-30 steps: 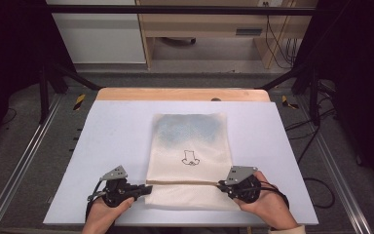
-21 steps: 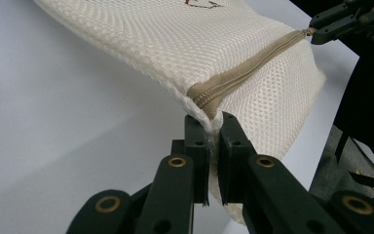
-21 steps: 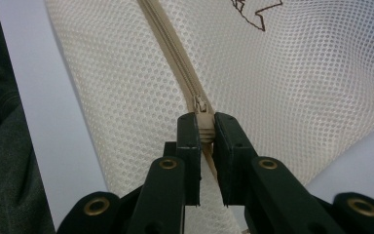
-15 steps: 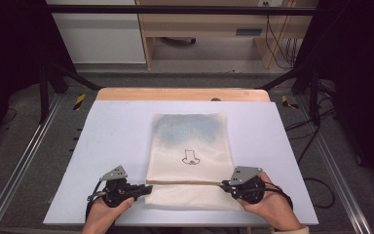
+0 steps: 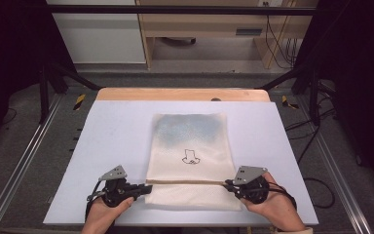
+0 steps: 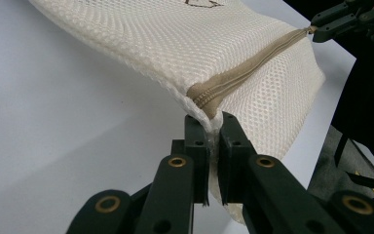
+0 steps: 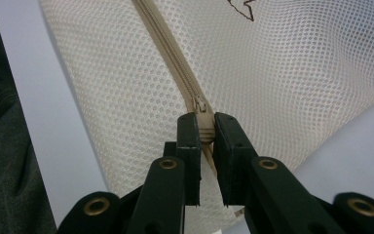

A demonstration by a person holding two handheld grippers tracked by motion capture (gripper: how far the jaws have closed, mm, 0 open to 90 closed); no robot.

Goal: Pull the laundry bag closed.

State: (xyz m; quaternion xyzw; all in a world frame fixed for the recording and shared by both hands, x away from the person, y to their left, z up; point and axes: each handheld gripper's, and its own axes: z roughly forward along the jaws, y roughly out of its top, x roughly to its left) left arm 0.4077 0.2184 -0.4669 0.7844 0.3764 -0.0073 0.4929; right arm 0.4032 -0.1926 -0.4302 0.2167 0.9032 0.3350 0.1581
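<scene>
A cream mesh laundry bag (image 5: 190,141) with a small black drawing lies flat on the white table (image 5: 112,141). A tan zipper (image 5: 185,183) runs across it near the front edge. My left gripper (image 5: 148,187) is shut on the bag's left edge at the zipper's end (image 6: 209,100), its jaws (image 6: 213,127) pinching the mesh. My right gripper (image 5: 226,184) is shut on the zipper's right end, just behind the zipper pull (image 7: 199,105). In the right gripper view the gripper (image 7: 203,130) clamps the tan tape over the mesh (image 7: 282,73). The right gripper (image 6: 331,22) also appears at the far end in the left gripper view.
A wooden strip (image 5: 180,94) borders the table's far edge. Metal rails (image 5: 24,165) run along both sides. Wooden furniture and cables (image 5: 277,39) stand beyond the table. Bare table surface lies left, right and beyond the bag.
My right gripper has edged slightly to the right with the zipper's end in it. The left gripper has stayed in place.
</scene>
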